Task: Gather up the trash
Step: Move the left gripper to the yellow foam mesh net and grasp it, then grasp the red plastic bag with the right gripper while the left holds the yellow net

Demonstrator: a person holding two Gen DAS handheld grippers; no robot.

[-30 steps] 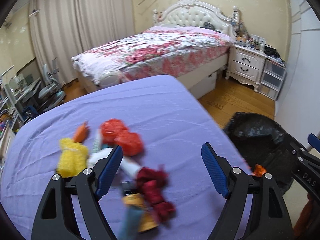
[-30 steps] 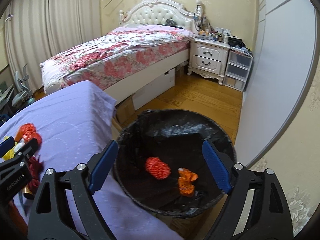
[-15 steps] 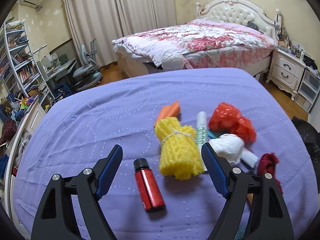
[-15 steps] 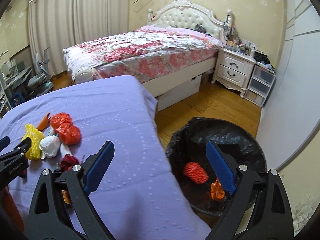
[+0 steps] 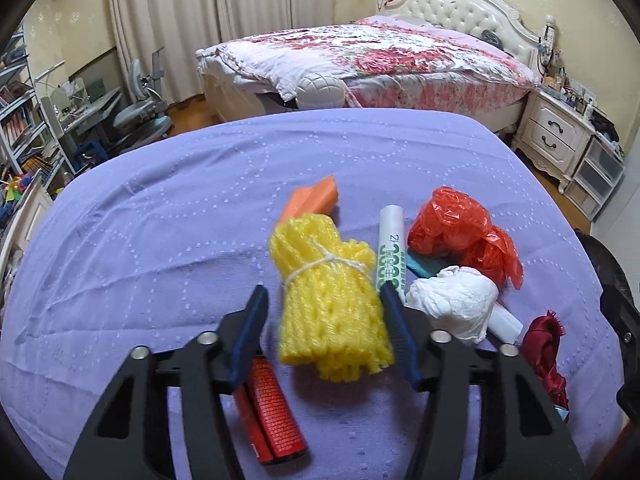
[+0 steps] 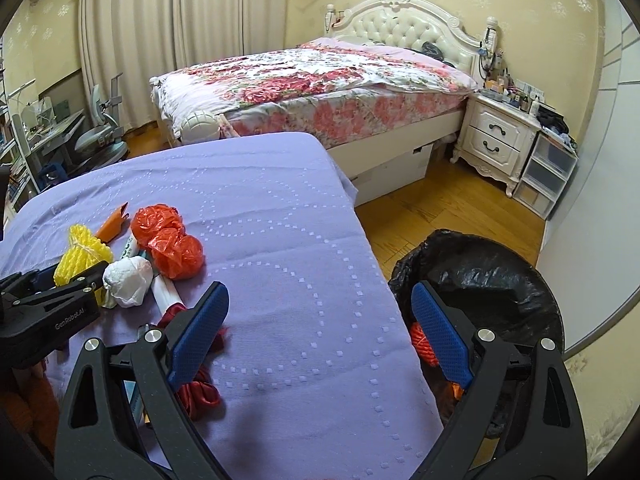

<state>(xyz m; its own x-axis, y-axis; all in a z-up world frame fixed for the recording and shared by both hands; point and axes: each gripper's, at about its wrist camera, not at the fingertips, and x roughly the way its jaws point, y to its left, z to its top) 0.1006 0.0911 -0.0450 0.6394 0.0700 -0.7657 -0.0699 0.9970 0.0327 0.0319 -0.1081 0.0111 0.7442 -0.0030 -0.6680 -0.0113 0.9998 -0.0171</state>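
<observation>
Trash lies on the purple-covered table (image 5: 160, 216): a yellow foam net bundle (image 5: 332, 296), a red tube (image 5: 272, 412), an orange wedge (image 5: 316, 198), a white-green tube (image 5: 390, 248), crumpled red plastic (image 5: 460, 232), a white paper wad (image 5: 456, 304) and dark red cloth (image 5: 546, 348). My left gripper (image 5: 324, 300) has its jaws narrowed around the yellow bundle, right pad touching it, a small gap at the left pad. My right gripper (image 6: 320, 312) is open and empty over the table's right edge, beside the black-lined trash bin (image 6: 480, 268).
The bin holds an orange net ball (image 6: 422, 340) and another orange scrap. A floral bed (image 6: 320, 80), white nightstand (image 6: 496, 140) and plastic drawers (image 6: 548, 176) stand behind. A desk, chair (image 5: 140, 112) and bookshelves are at the left. Wooden floor lies between table and bed.
My left gripper swung from the bin side to the trash pile, moved in on the yellow bundle and narrowed its jaws around it. My right gripper pulled back from over the bin toward the table.
</observation>
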